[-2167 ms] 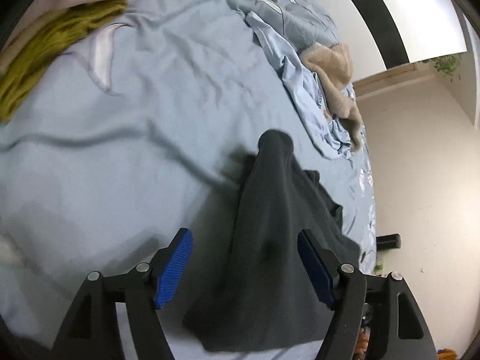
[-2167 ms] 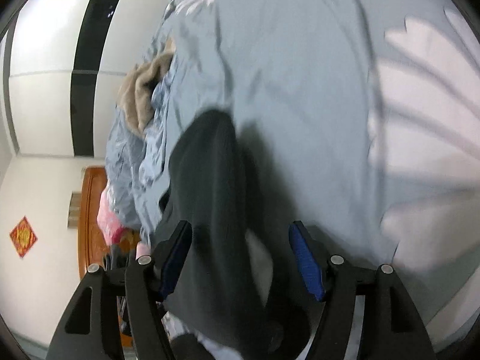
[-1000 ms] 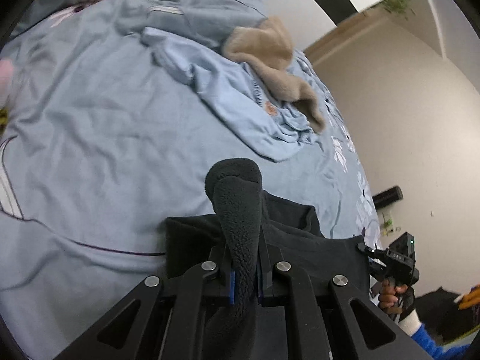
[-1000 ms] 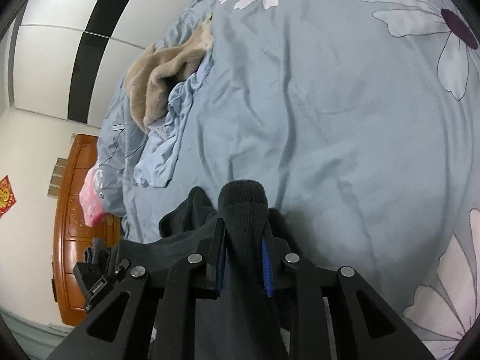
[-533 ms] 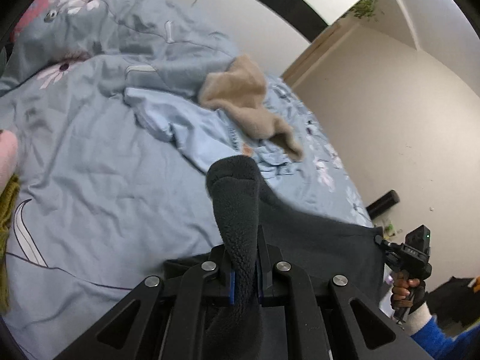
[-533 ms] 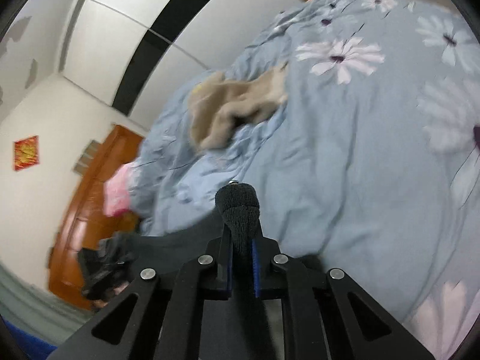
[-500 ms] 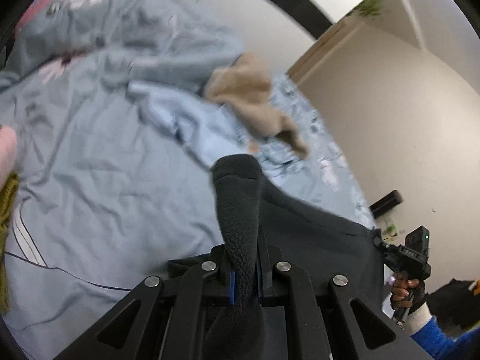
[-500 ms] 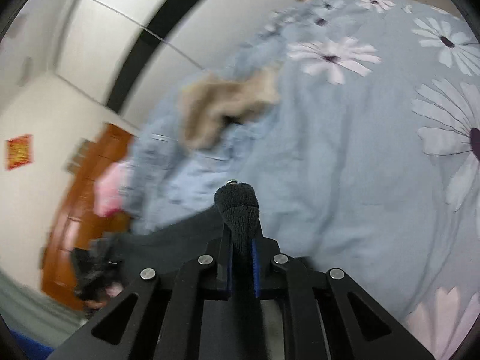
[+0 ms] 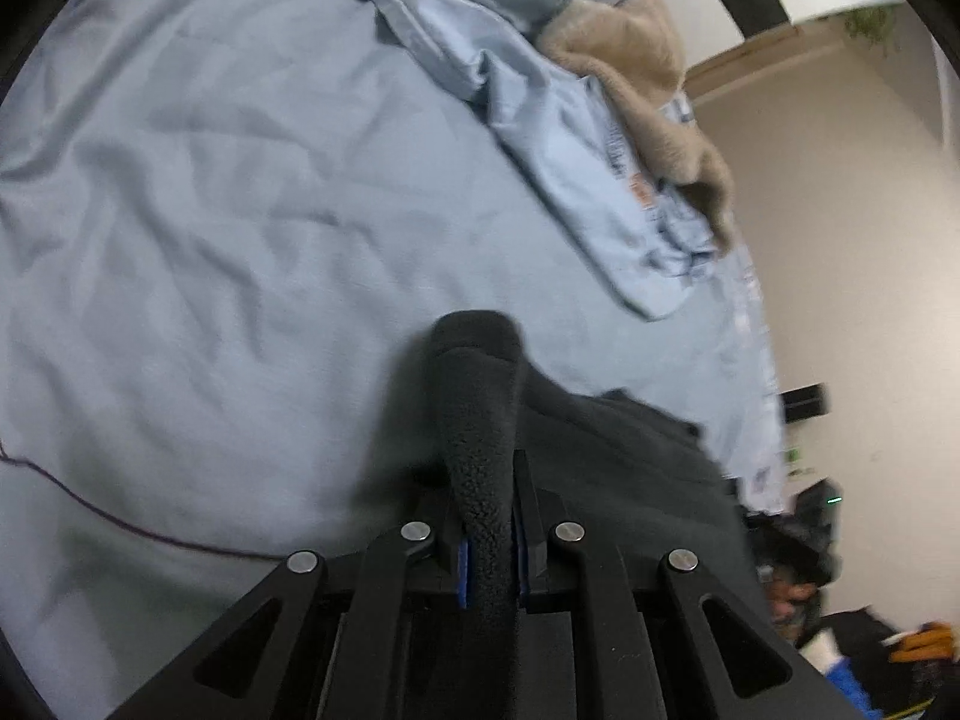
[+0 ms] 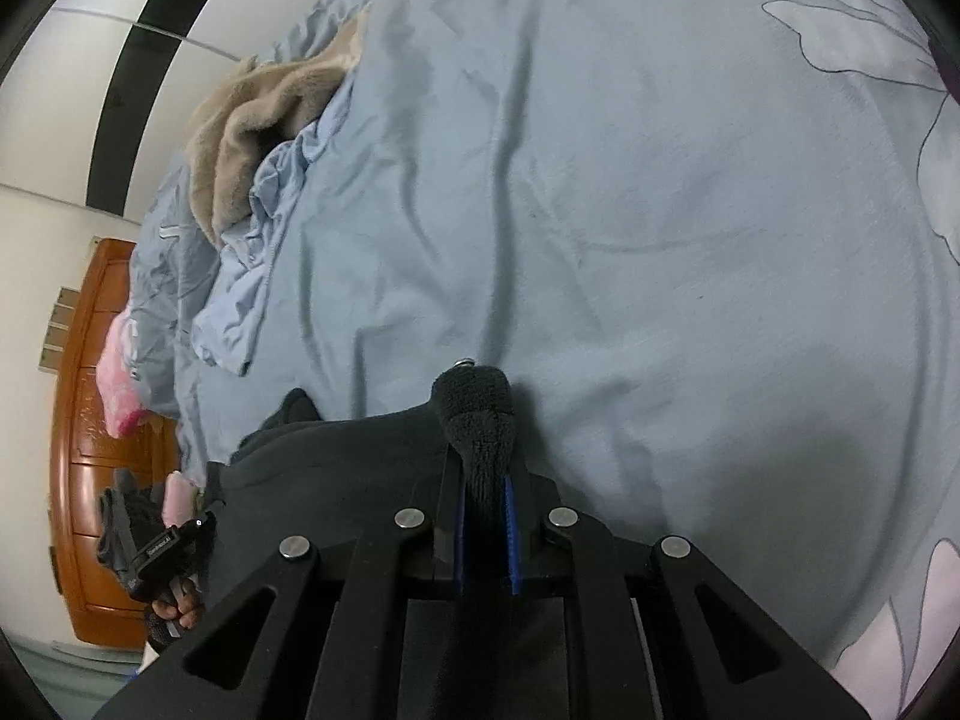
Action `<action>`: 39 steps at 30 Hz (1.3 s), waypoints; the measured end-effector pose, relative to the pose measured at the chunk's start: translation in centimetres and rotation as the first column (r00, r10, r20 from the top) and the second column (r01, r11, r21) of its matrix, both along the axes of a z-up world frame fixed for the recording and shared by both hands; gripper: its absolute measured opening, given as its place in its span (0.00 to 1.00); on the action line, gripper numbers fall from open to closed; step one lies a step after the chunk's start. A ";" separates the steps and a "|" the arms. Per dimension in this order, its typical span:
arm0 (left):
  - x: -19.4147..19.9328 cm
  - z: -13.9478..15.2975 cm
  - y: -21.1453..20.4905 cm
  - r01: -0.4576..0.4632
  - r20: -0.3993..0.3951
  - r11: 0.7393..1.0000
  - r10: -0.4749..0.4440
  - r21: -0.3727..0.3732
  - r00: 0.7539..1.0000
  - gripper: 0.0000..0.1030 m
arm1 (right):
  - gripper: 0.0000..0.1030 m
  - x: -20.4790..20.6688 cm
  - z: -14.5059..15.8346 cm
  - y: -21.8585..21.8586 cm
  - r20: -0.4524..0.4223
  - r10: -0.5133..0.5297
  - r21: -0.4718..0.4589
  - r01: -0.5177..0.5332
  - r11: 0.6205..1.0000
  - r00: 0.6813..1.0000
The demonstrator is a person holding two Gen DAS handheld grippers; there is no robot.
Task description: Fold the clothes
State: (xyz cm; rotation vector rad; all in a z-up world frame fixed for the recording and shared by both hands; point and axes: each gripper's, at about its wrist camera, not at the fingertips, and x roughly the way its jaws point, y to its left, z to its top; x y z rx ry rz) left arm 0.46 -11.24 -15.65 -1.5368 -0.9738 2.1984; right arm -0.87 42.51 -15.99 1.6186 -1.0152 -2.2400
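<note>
Grippers, left and right, each pinch the dark fleece garment, unfolded, near the bedsheet's edge.

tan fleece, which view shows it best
The right wrist view: the tan fleece lies broad and sharp there, draped over the pale blue shirt. The left wrist view shows the fleece narrower and blurred near the frame's edge.
</note>
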 end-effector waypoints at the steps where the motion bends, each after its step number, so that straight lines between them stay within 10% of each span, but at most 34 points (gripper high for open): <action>1: 0.3 0.6 0.0 0.003 -0.006 1.000 -0.003 0.006 1.000 0.18 | 0.16 0.3 0.4 0.2 -0.008 -0.001 -0.010 0.001 1.000 1.000; 5: 1.5 3.0 -0.2 0.016 -0.030 1.000 -0.016 0.019 0.999 0.77 | 0.46 2.1 2.5 1.1 -0.055 -0.009 -0.047 0.006 0.999 0.998; 10: 5.3 3.7 -0.6 0.025 -0.038 0.999 -0.024 0.037 0.999 1.00 | 0.84 7.3 3.2 2.4 -0.078 -0.018 -0.180 0.004 0.984 0.997; 17: 9.1 0.3 0.8 0.116 0.054 0.988 -0.122 0.106 0.991 1.00 | 0.84 12.1 -0.8 0.1 0.002 0.020 -0.336 -0.018 0.942 1.000; 33: 7.4 -3.2 4.2 0.142 0.082 0.967 -0.163 0.213 0.983 0.99 | 0.86 7.1 -3.6 -4.8 0.035 0.039 -0.416 -0.021 0.909 0.999; 39: 8.7 -1.5 4.6 0.134 0.070 0.987 -0.140 0.086 0.988 0.65 | 0.60 7.2 -2.7 -5.1 0.073 0.028 -0.329 -0.002 0.944 0.997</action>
